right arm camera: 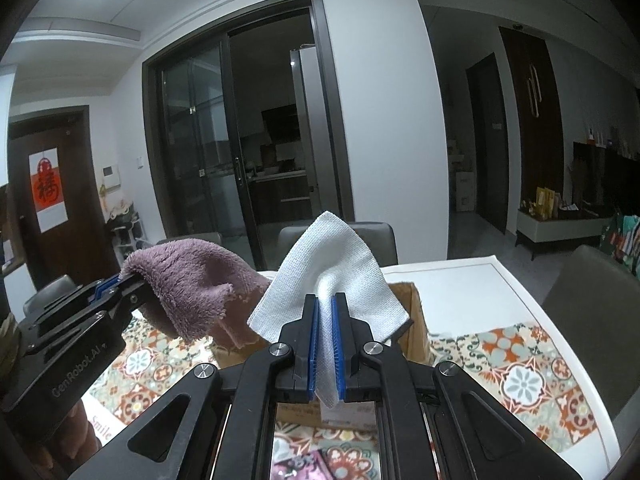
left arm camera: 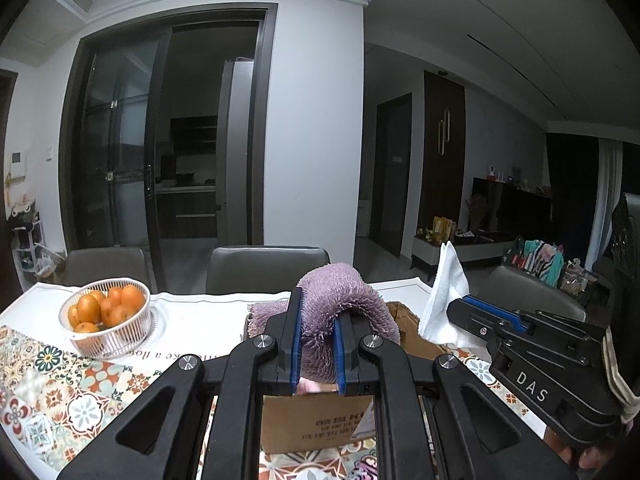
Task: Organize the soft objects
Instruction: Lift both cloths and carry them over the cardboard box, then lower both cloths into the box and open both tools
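A fluffy purple towel (left arm camera: 340, 296) bulges up between the blue pads of my left gripper (left arm camera: 317, 312), which is shut on it; the same purple towel (right arm camera: 192, 280) hangs from that gripper at the left of the right wrist view. My right gripper (right arm camera: 327, 308) is shut on a white cloth (right arm camera: 332, 272) that fans out above its fingers; this white cloth (left arm camera: 444, 292) also shows at the right of the left wrist view, pinched by the right gripper (left arm camera: 460, 306). Both cloths hang above an open cardboard box (left arm camera: 316, 420), whose inside is mostly hidden.
A white slatted basket of oranges (left arm camera: 106, 316) stands at the table's left on the patterned tablecloth (left arm camera: 60, 392). Grey chairs (left arm camera: 268, 268) line the far edge of the table. Another chair (right arm camera: 592, 300) stands at the right side. A sliding glass door is beyond.
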### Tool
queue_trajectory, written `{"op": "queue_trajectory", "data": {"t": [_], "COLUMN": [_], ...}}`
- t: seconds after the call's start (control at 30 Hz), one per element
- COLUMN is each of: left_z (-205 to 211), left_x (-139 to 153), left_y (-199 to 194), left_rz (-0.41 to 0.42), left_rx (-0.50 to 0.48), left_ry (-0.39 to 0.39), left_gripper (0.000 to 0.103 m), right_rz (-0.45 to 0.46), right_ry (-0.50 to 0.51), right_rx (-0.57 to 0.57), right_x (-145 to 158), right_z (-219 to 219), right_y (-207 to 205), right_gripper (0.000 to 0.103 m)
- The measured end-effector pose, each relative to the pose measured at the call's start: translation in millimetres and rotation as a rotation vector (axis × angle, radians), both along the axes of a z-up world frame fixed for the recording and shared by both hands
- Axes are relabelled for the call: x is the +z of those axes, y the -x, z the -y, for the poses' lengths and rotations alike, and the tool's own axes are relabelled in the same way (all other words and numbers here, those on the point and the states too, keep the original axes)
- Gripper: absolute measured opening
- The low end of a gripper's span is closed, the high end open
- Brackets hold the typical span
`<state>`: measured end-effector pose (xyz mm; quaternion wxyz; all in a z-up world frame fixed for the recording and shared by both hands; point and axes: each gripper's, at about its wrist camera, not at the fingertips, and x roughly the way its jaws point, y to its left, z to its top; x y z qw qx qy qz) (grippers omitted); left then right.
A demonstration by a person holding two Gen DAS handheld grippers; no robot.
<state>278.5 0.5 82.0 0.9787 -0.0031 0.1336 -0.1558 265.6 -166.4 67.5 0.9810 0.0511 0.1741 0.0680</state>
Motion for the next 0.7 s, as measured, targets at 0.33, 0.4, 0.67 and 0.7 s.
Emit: {"op": "queue_trajectory", "data": {"t": [0.33,0.4,0.67,0.7], "left_z": [10,12,23,24], "left_x": [-18,-25,-50,-53], "left_y": [-38,-47,-82,-85], "left_rz": [-0.054,-0.077,-0.156,-0.163], "left_rx": [-0.026,-0.03,-0.038,-0.036], "left_ry": [-0.009,-0.012,-0.043,-0.05], "left_gripper": [0.014,0.014,0.015,0.015], "right_rz": [-0.041,-0.053,-0.113,-0.124], "right_ry": [0.018,0.029,0.04,0.039], "right_rx": [0.006,0.007,0.014,0.011], "right_x": [-8,-12,-29,-32], "right_z": [2,0,2,2], "right_y": [-35,-43,-74,-78], "right_gripper": [0.008,0.008,0.008,0.008]}}
